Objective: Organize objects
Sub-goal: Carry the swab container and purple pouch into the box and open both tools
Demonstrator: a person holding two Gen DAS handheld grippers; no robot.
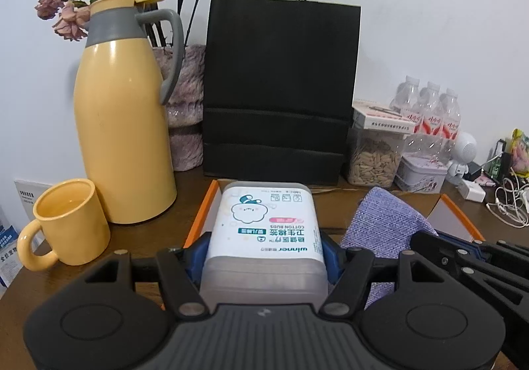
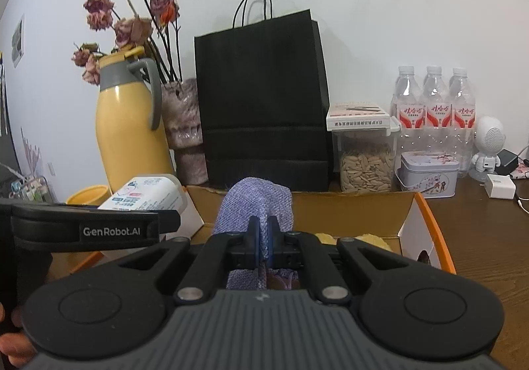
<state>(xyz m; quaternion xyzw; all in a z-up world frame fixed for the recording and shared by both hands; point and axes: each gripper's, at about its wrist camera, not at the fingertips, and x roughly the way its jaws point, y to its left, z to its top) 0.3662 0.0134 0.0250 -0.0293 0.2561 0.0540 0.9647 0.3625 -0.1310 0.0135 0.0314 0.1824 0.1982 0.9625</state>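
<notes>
The cardboard box [image 2: 347, 208] floor is mostly hidden behind both grippers; something pale yellow [image 2: 350, 238] inside it (a sliver only) cannot be identified. The yellow mug [image 2: 87, 195] shows just its rim in the right wrist view. Print on the water bottles [image 1: 429, 119] is too small to read

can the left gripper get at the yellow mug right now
Probably not yet: the left gripper is shut on the cotton bud box, so its jaws are full. The yellow mug stands unblocked on its left.
</notes>
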